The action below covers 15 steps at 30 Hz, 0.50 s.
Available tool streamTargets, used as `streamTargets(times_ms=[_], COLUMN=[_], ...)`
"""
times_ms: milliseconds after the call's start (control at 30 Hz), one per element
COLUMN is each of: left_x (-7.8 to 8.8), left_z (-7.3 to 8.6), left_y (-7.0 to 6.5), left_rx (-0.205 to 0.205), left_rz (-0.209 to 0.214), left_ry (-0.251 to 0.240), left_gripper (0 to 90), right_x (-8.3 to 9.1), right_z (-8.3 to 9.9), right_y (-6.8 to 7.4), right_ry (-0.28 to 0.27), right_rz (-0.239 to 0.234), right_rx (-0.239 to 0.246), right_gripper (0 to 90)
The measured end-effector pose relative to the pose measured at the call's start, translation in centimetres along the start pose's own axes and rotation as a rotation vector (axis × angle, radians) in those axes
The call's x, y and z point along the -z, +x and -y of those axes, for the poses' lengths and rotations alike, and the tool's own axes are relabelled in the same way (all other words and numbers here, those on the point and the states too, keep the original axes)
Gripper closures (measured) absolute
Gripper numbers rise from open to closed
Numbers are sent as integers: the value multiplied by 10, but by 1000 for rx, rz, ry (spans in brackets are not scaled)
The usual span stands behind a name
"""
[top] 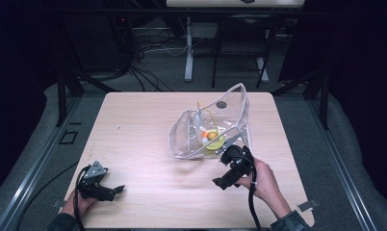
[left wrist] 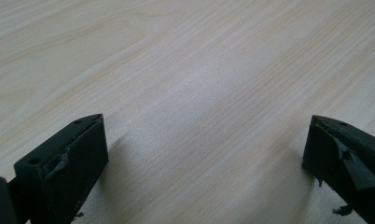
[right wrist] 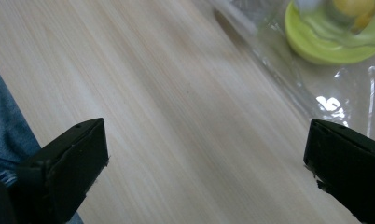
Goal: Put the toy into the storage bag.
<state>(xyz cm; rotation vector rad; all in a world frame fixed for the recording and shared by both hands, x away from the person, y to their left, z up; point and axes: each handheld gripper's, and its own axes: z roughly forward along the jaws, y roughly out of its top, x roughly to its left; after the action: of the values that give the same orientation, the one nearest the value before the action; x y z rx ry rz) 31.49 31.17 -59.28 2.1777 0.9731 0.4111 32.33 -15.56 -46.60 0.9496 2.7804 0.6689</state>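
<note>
A clear plastic bag (top: 215,122) with a white rim stands open in the middle of the wooden table (top: 148,144). Inside it lie a yellow-green round thing (top: 214,140) with an orange ball on it and a thin yellow cord. My right gripper (top: 228,166) hovers just in front of the bag's near edge, open, nothing between its jaws. In the right gripper view the bag (right wrist: 316,88) and the yellow-green thing (right wrist: 330,39) lie at the upper right. My left gripper (top: 115,190) rests low at the table's front left, open over bare wood (left wrist: 199,93).
Beyond the table's far edge stand dark chair legs, a white table leg (top: 188,48) and loose cables on the grey floor. Metal rails run along both sides of the table. A blue sleeve (right wrist: 8,135) shows at the left of the right gripper view.
</note>
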Motion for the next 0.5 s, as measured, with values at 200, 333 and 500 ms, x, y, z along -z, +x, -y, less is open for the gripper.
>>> streamTargets(times_ms=[200,333,500], left_x=[0,0,0], left_z=[0,0,0], left_y=[0,0,0], left_rx=[-2,0,0], left_rz=[0,0,0], left_ry=[0,0,-1], left_gripper=[0,0,0], right_x=[-16,-28,-39], right_z=[19,31,41], right_y=[-4,-6,-8], right_ry=[47,66,92], right_rz=[-7,-10,-2], right_rx=[-19,-30,-27], right_gripper=[0,0,0])
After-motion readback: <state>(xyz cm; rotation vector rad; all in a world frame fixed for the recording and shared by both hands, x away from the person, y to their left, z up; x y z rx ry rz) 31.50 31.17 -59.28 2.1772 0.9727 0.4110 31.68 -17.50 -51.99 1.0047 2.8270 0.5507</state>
